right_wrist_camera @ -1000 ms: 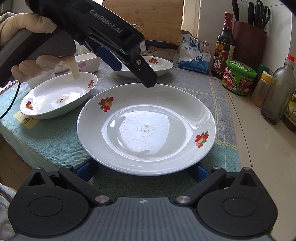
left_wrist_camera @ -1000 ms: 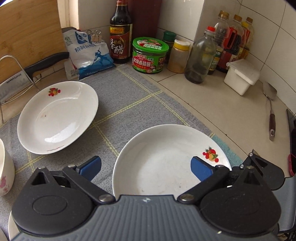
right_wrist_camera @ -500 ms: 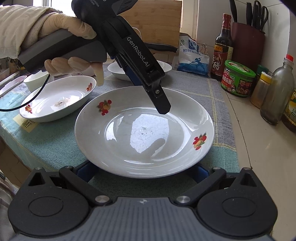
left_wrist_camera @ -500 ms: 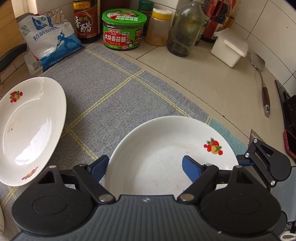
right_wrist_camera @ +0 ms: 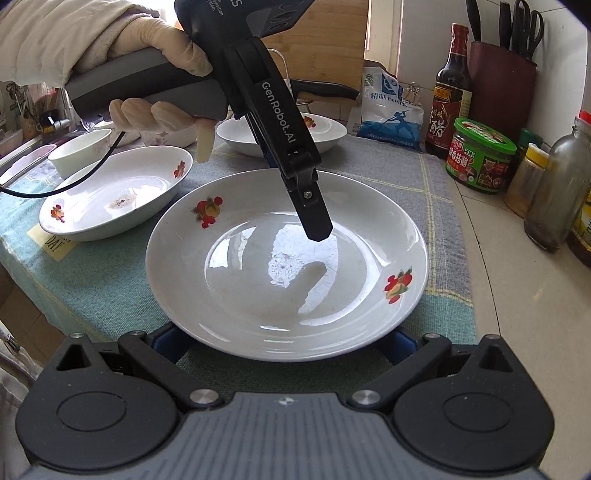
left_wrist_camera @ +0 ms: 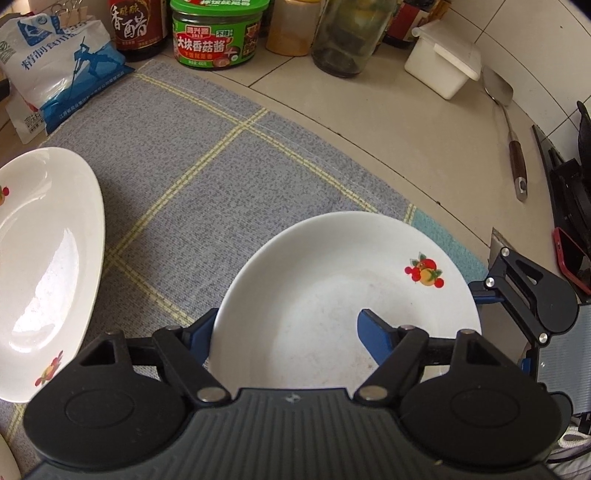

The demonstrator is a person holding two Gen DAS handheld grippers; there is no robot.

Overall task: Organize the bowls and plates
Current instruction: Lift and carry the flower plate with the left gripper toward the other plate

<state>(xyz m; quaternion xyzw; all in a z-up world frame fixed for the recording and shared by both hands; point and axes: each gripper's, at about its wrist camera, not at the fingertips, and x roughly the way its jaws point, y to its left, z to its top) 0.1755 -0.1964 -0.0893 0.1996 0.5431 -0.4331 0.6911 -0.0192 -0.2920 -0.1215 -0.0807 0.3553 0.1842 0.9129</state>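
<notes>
A white plate with fruit decals (left_wrist_camera: 332,280) (right_wrist_camera: 288,266) lies on the grey checked cloth (left_wrist_camera: 207,158). My left gripper (left_wrist_camera: 286,336) points steeply down over it with its jaws closing. One blue finger sits outside the plate's left rim and the other hovers over the inside; neither pad presses on the plate. From the right wrist view, a gloved hand (right_wrist_camera: 155,40) holds that tool, and its black fingertip (right_wrist_camera: 316,225) casts a shadow on the plate. My right gripper (right_wrist_camera: 284,341) stands wide open at the plate's near rim, its blue fingers partly hidden under the edge.
A second decal plate (left_wrist_camera: 48,266) (right_wrist_camera: 328,133) lies at the back of the cloth and a soiled dish (right_wrist_camera: 110,199) at the left, with a small bowl (right_wrist_camera: 79,151) behind. A salt bag (left_wrist_camera: 55,70), green jar (left_wrist_camera: 218,33), bottles, a white box (left_wrist_camera: 443,66) and a spatula (left_wrist_camera: 513,147) line the counter.
The left gripper tipped further downward and came in over the decal plate, and its jaws narrowed around the rim. The right gripper and the plate kept still.
</notes>
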